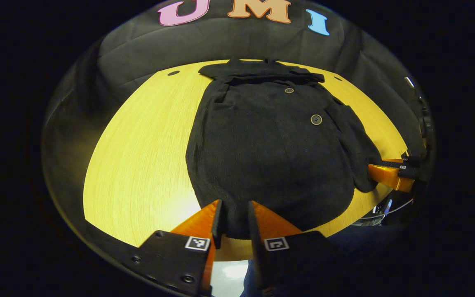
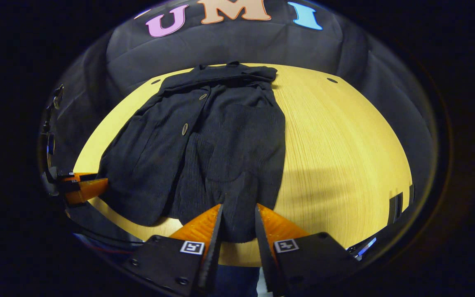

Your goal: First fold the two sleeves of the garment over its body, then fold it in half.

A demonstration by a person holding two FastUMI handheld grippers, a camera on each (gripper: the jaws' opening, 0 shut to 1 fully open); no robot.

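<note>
1. Two grippers at the near table edge, each over the garment hem. Left gripper: jaws a narrow gap apart, hem cloth between them; can't tell if both fingers press on it. Wedge-shaped ribbed fingers, each on a block with a square black-and-white marker.
2. Right gripper: same build, jaws a narrow gap apart, hem cloth between them; clamping can't be told. In the left gripper view it sits far right at the garment's edge; in the right gripper view the left gripper sits far left by the hem.
3. Garment: dark, nubby knit-like cloth, flat on the table, hem near, collar far. Sleeves folded in over the body, one sleeve lying along the side. Outline roughly bell-shaped, wider at the hem.
4. Two round buttons down the front, pale rim, darker centre.
5. Collar a crumpled band at the far edge.
6. Table: light wood with fine straight grain, small dark holes near the far corners.
7. No legible writing on the garment; marker squares are patterns only.
</note>
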